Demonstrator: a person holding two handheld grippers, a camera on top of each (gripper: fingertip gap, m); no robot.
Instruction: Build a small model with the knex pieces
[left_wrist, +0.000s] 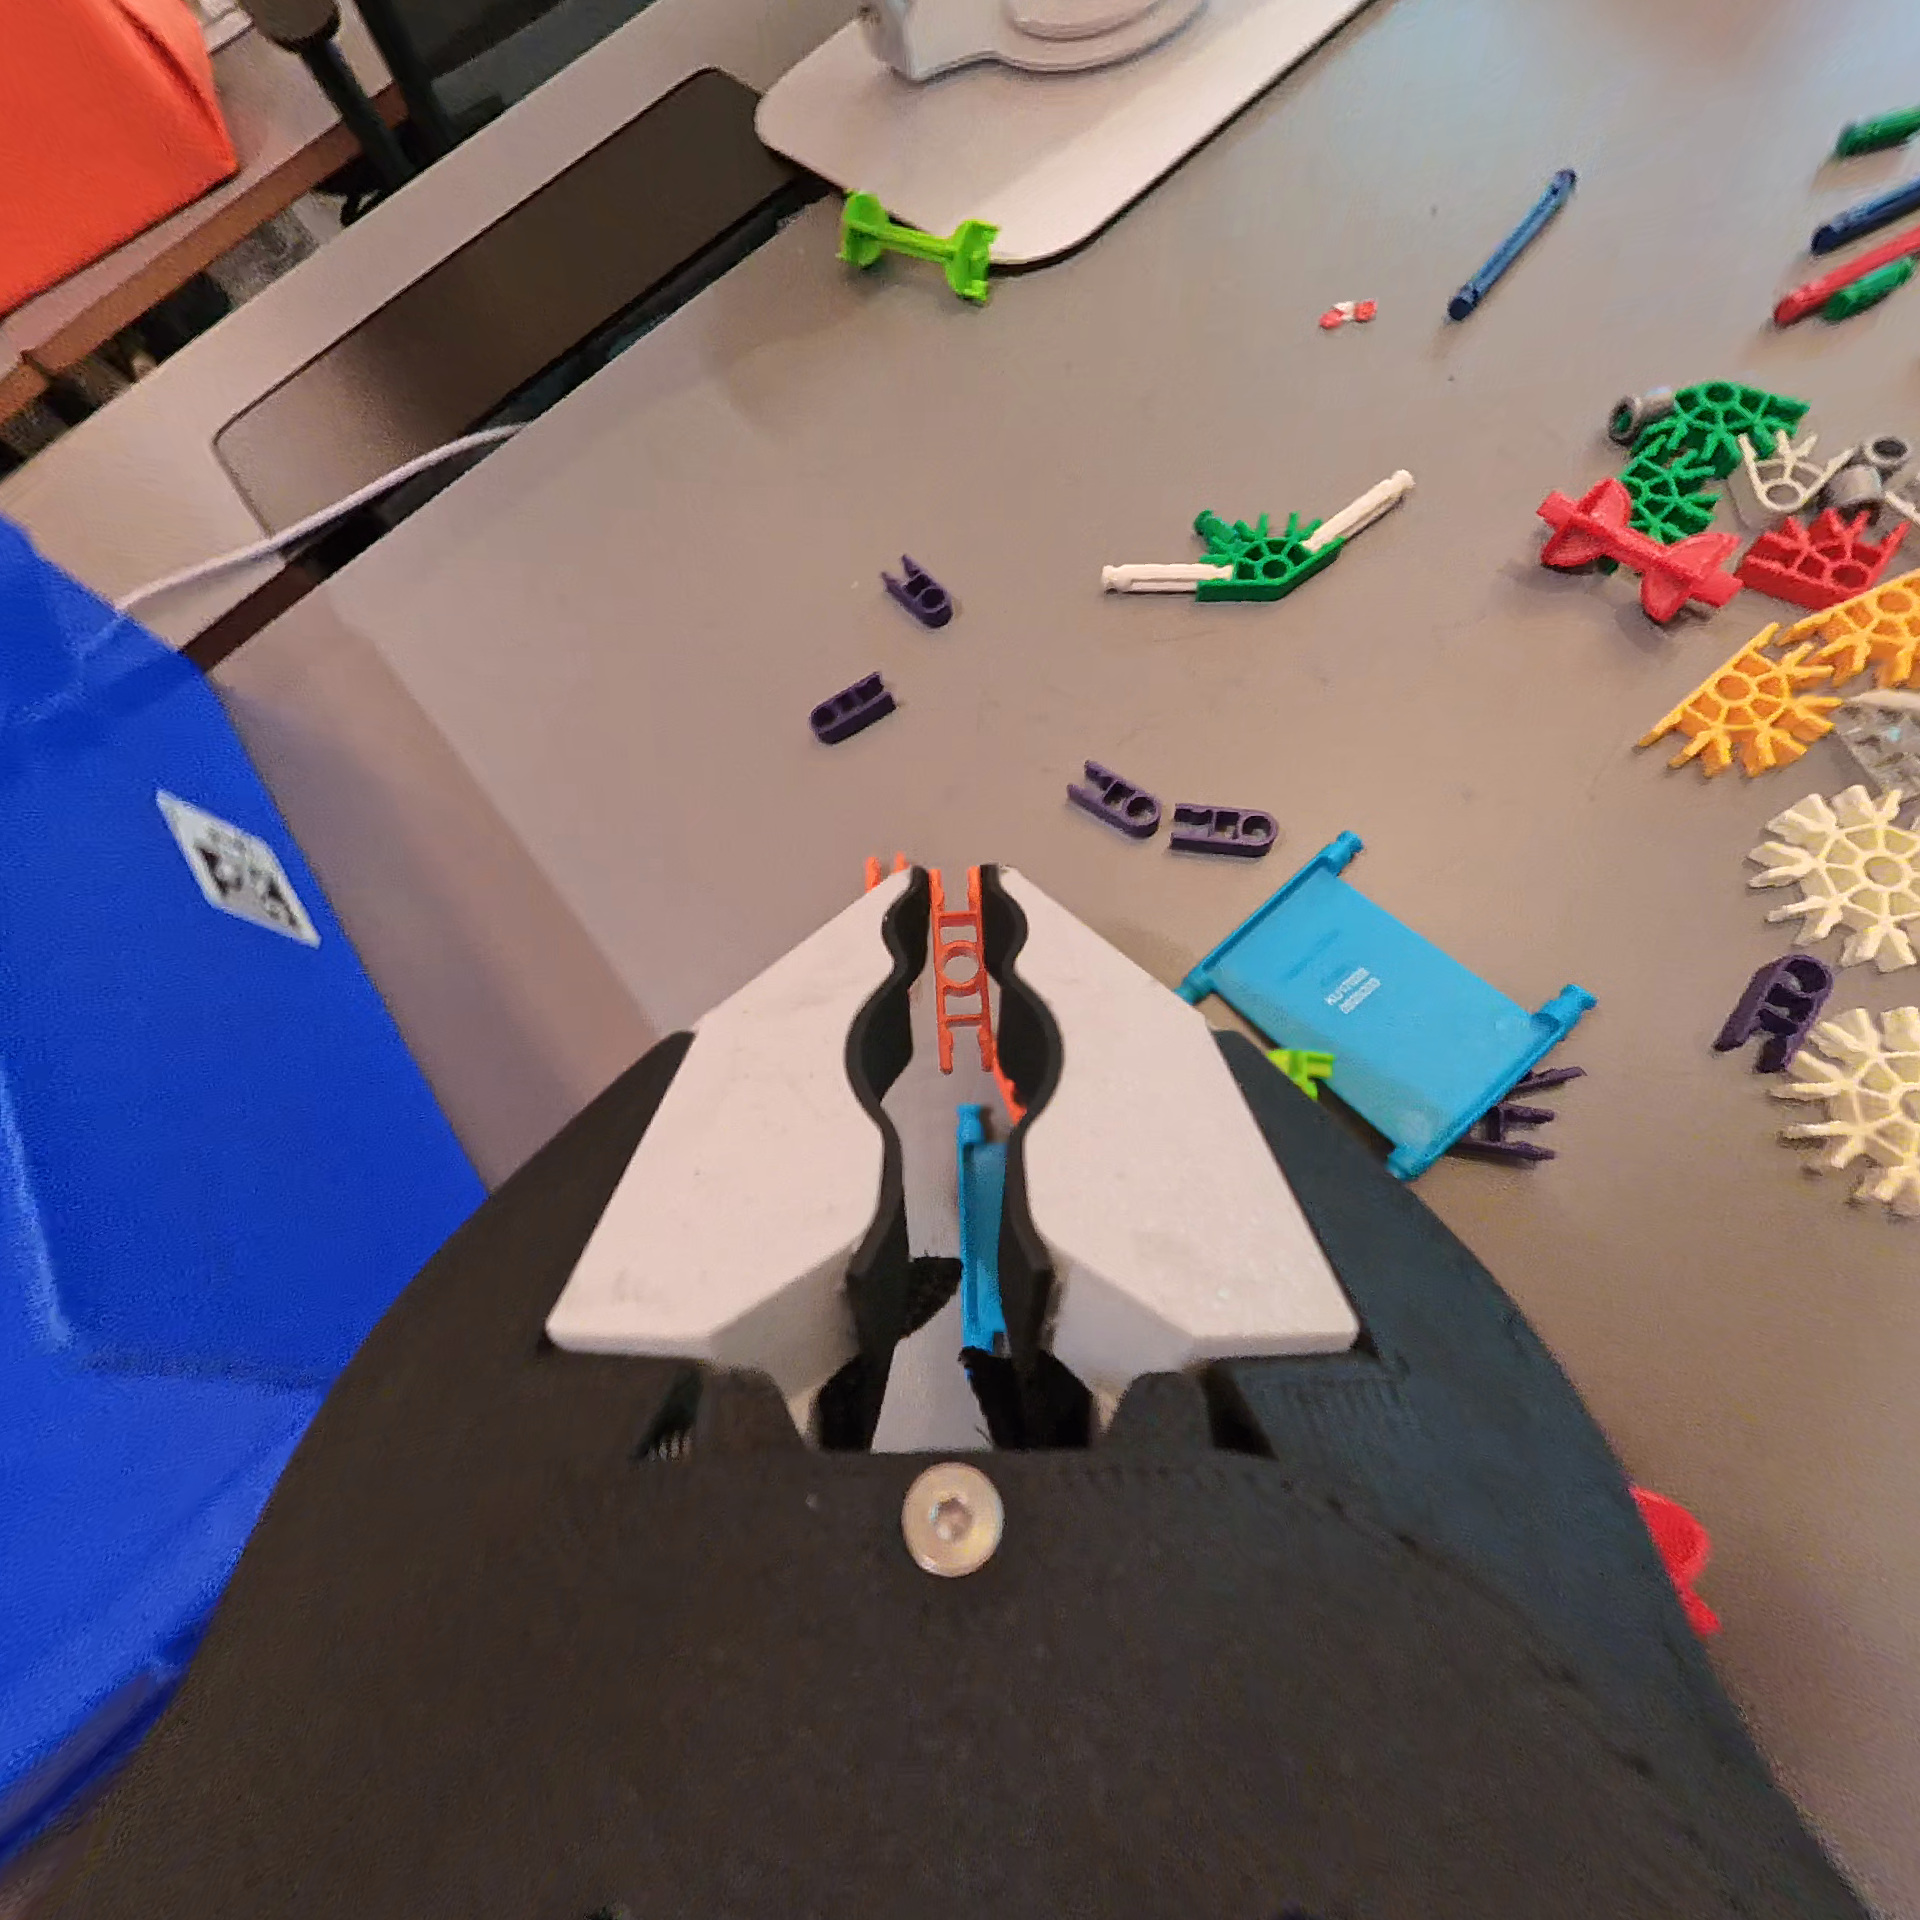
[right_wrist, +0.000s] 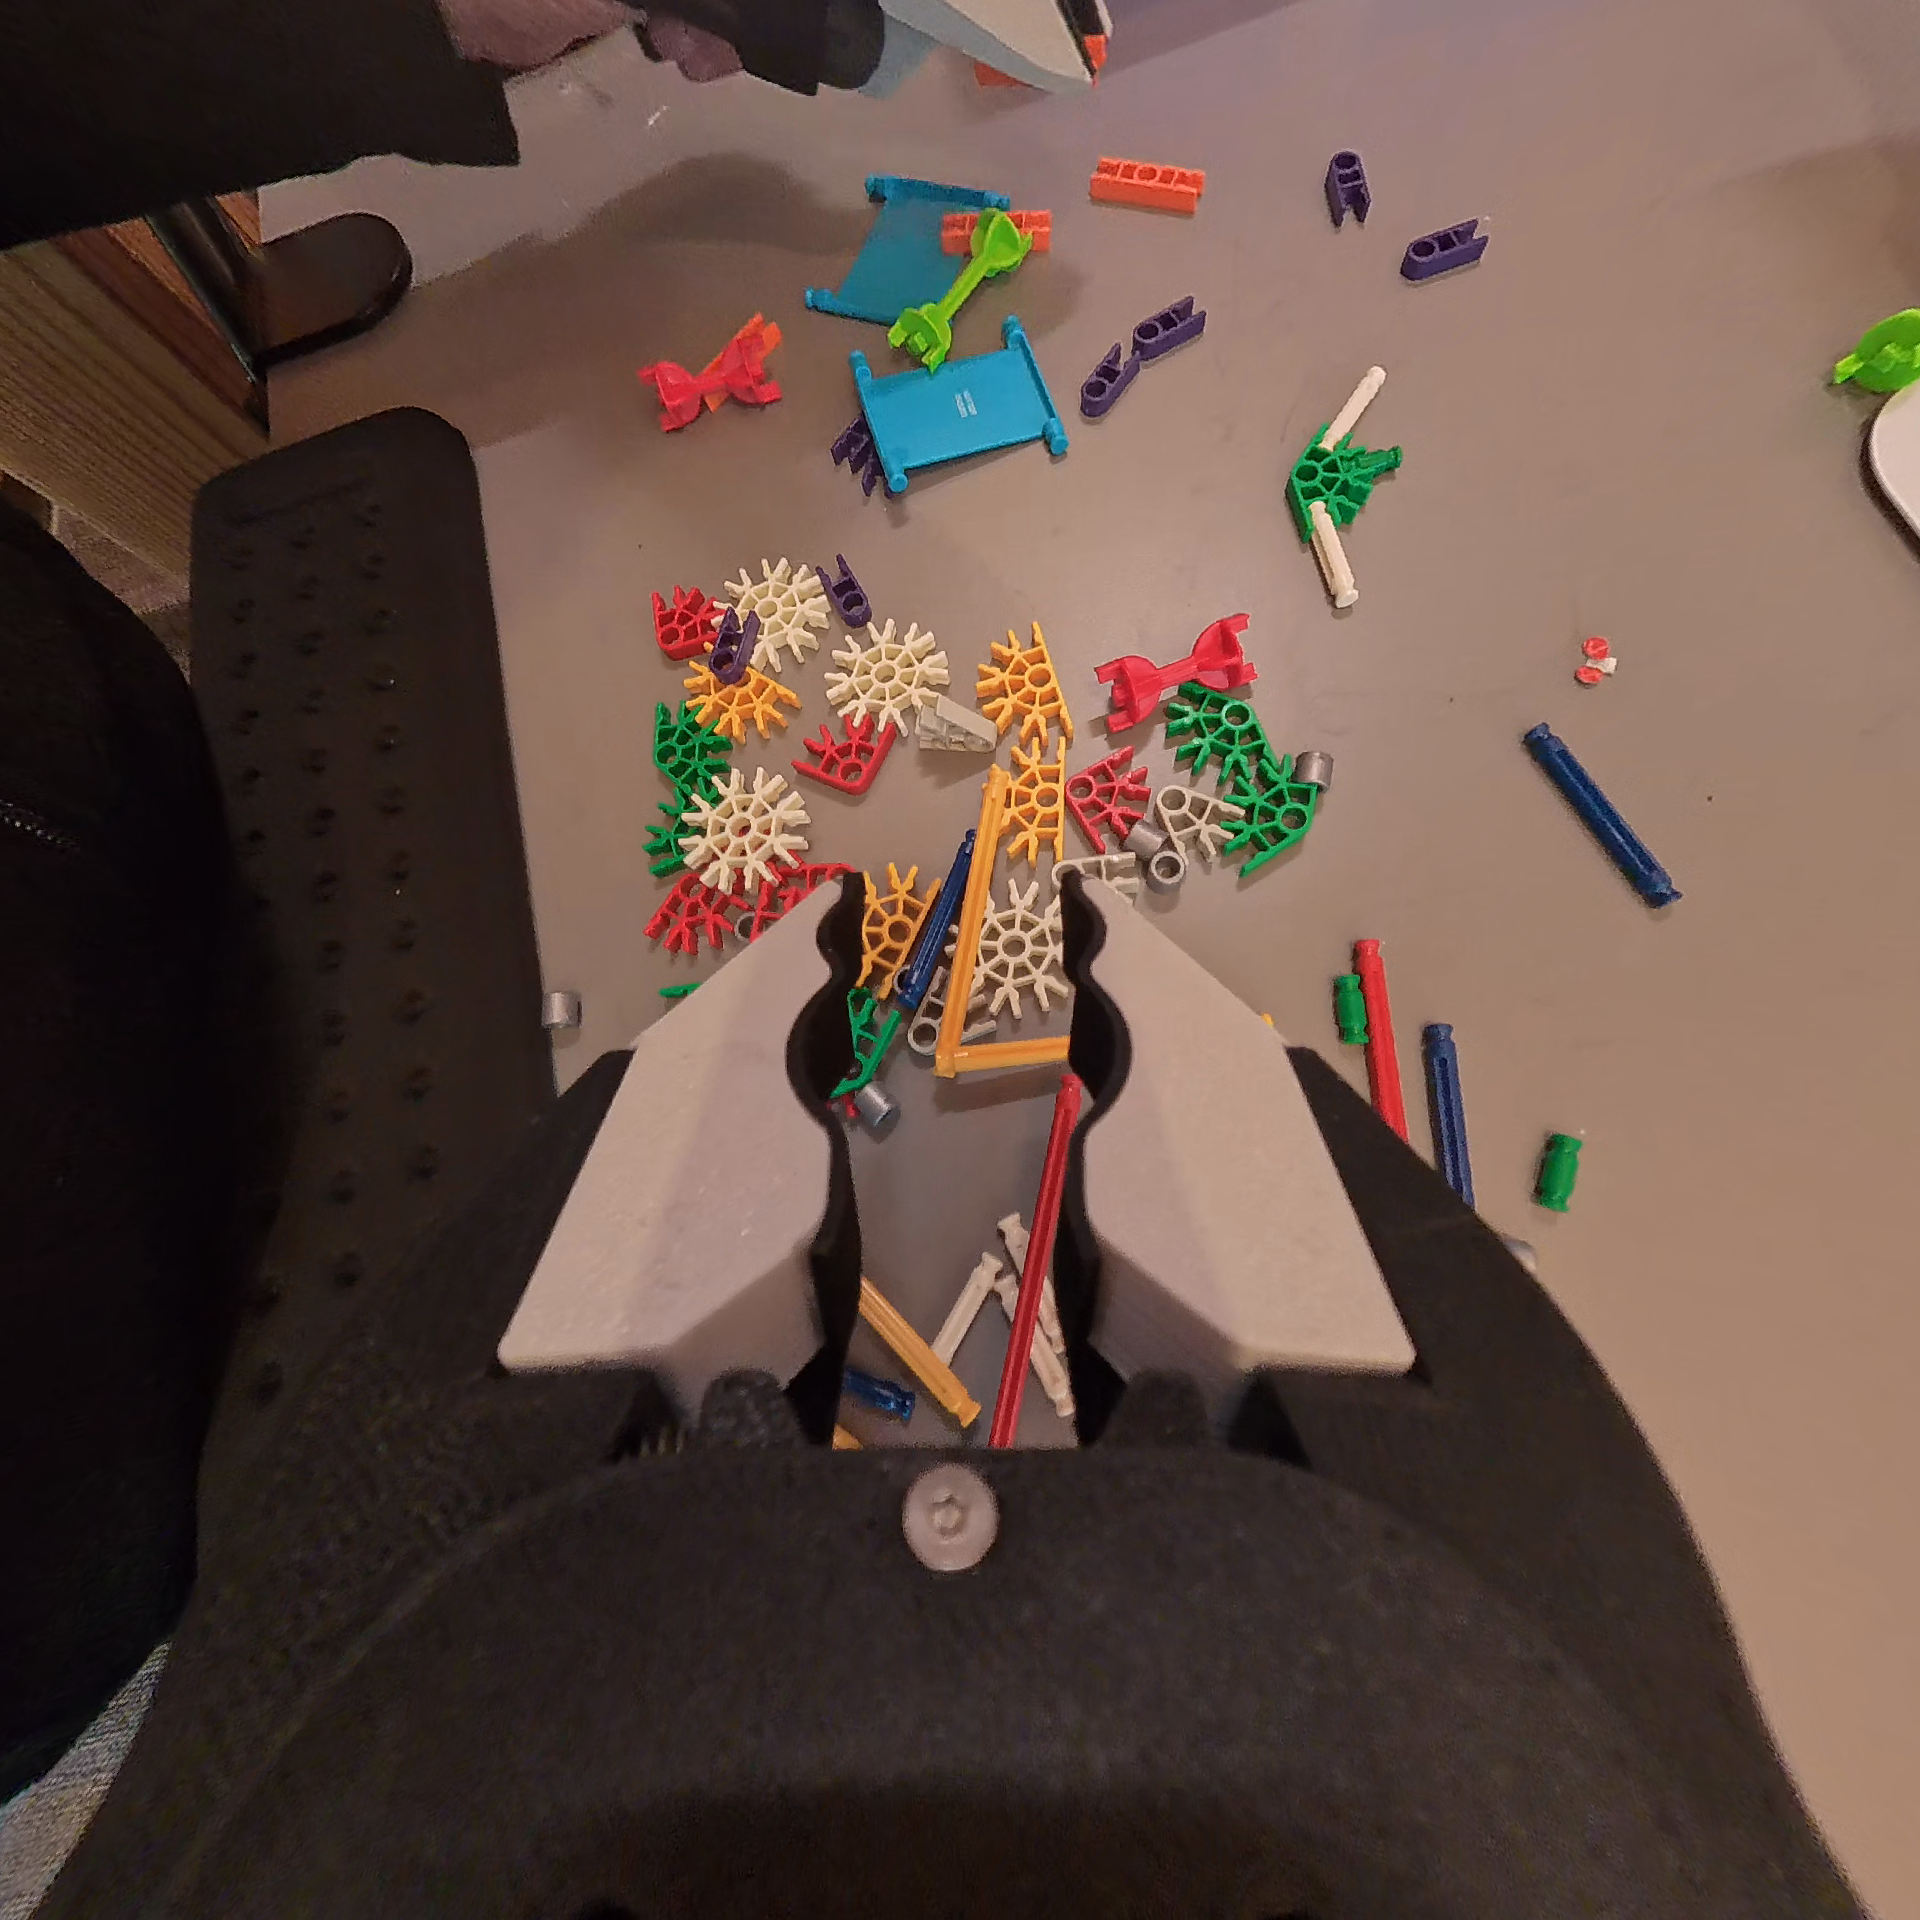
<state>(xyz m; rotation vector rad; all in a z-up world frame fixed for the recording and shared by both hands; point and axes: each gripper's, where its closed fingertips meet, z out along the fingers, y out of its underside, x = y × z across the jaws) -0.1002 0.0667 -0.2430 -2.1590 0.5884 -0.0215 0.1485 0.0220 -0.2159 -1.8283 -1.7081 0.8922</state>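
Left gripper, jaws narrow, pinches an orange connector, its lower end hidden; right gripper hangs wide above half-covered construction pieces.

The left gripper, grey-fingered on a black body, is nearly closed around a flat orange plastic connector above a grey worktop. A blue plastic panel lies just beside it; purple clips lie nearby.
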